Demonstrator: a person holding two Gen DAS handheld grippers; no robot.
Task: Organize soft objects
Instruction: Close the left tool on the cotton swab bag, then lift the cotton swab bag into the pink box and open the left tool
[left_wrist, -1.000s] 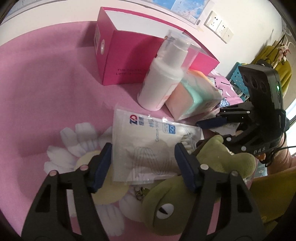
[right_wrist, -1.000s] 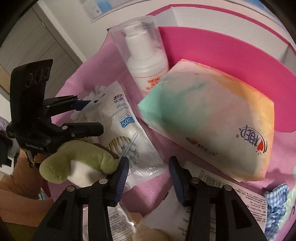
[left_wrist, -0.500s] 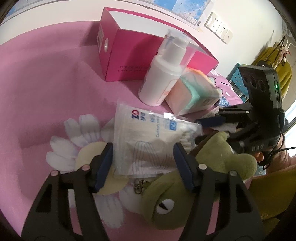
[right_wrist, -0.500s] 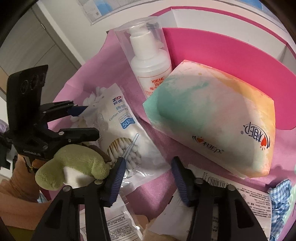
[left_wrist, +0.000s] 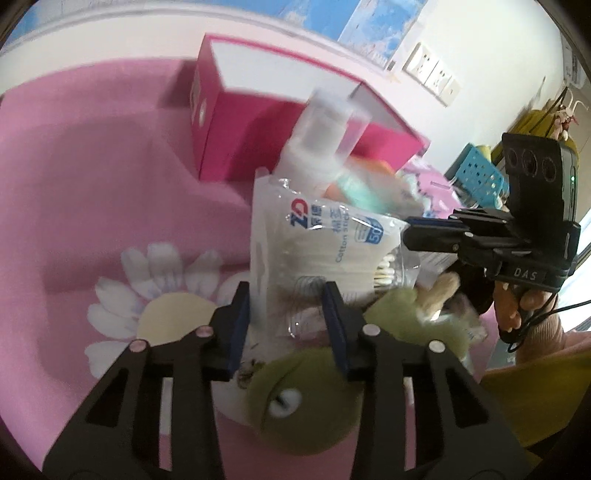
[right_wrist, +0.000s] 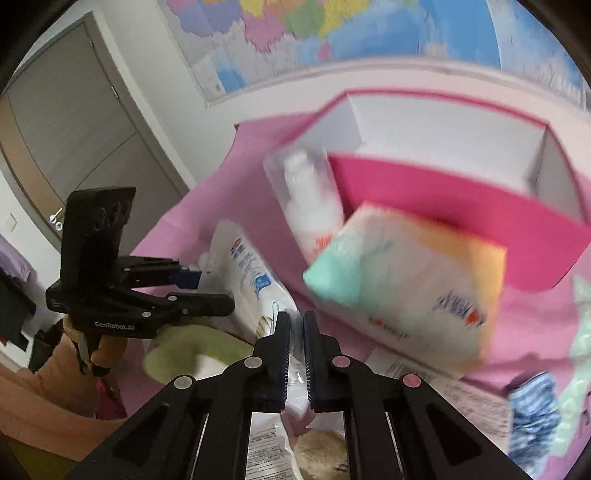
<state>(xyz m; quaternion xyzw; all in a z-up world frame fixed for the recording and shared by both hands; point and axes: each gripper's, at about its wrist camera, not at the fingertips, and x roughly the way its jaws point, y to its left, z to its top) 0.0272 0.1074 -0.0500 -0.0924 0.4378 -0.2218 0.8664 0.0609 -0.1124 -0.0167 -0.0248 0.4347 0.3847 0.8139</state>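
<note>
My left gripper (left_wrist: 290, 317) is shut on the lower edge of the clear cotton swab bag (left_wrist: 325, 251) and holds it raised and tilted above the pink cloth. My right gripper (right_wrist: 297, 341) is nearly closed on the bag's other corner (right_wrist: 258, 280). A green plush toy (left_wrist: 310, 398) lies just below the bag; it also shows in the right wrist view (right_wrist: 192, 354). A pastel tissue pack (right_wrist: 410, 291) lies in front of the open pink box (right_wrist: 461, 206). A white pump bottle (right_wrist: 314, 206) stands beside the box.
Printed plastic packets (right_wrist: 476, 406) and a blue checked cloth (right_wrist: 535, 410) lie at the right. A beige plush piece (right_wrist: 321, 454) sits under my right gripper. The flower-print pink cloth (left_wrist: 92, 206) covers the table. A blue basket (left_wrist: 480, 177) stands far right.
Both grippers have closed on the cotton swab bag and lifted it off the cloth. Both cameras have tilted up, so the open box top now shows.
</note>
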